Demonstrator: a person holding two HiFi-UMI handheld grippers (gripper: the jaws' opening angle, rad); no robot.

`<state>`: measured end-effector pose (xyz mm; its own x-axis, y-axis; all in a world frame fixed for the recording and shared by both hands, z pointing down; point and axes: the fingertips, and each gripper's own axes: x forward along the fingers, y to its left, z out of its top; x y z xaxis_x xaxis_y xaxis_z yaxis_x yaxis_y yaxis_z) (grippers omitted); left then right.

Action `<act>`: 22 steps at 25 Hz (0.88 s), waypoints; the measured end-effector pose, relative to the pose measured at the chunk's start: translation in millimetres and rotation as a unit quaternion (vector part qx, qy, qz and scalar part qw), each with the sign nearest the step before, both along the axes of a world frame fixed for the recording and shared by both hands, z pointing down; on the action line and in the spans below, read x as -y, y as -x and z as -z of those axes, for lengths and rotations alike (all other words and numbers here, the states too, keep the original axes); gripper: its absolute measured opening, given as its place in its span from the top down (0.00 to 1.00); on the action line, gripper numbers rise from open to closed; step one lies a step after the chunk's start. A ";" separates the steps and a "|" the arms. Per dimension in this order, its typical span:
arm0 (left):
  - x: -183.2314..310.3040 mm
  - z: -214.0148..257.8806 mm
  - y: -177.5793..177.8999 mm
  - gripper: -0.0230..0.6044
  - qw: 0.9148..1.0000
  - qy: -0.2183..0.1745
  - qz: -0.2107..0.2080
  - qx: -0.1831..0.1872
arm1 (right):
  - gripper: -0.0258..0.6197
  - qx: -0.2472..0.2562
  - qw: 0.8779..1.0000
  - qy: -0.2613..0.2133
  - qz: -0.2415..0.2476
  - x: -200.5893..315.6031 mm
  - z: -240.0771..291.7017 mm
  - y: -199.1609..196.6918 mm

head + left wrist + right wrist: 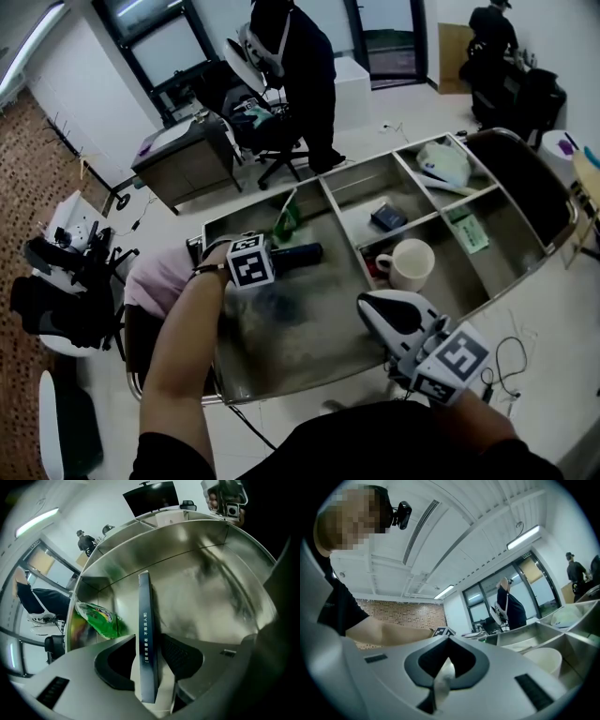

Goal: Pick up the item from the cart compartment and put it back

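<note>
Left gripper [151, 654] is clamped on a thin dark box [146, 620], held on edge inside the cart's large compartment [220, 573], near a green packet [101, 620]. Right gripper [447, 662] has jaws together, empty, at the cart's near edge, near a mug [409, 264].

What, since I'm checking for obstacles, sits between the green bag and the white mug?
Head view: a steel divider wall stands between green bag and white mug.

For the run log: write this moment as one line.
left gripper: shut on dark flat box | position: over large cart compartment | right gripper: shut, empty
</note>
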<state>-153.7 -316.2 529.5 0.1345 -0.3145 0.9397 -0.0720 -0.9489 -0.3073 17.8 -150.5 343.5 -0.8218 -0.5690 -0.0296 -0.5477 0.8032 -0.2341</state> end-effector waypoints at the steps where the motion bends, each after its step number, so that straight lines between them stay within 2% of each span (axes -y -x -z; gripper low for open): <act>1: -0.9 -0.5 -0.2 0.70 1.000 0.006 0.002 -0.005 | 0.93 0.000 1.000 0.002 -0.001 0.3 -1.0 -0.4; 5: -5.5 -3.4 -0.5 0.83 1.000 0.010 0.000 0.003 | 0.93 0.010 1.000 0.001 -0.002 0.4 -2.2 0.6; 16: -5.0 -2.0 -0.6 0.84 1.000 -0.012 0.004 0.007 | 0.93 0.001 1.000 0.004 0.003 -5.9 -1.9 -0.7; 19: -8.6 8.4 1.7 0.84 0.999 -0.028 0.020 -0.011 | 0.93 -0.003 1.000 0.005 0.007 -8.2 -2.7 0.0; 22: -10.8 28.9 4.7 0.84 0.995 -0.063 0.053 -0.051 | 0.93 -0.010 1.000 0.012 0.015 -11.4 -8.3 2.0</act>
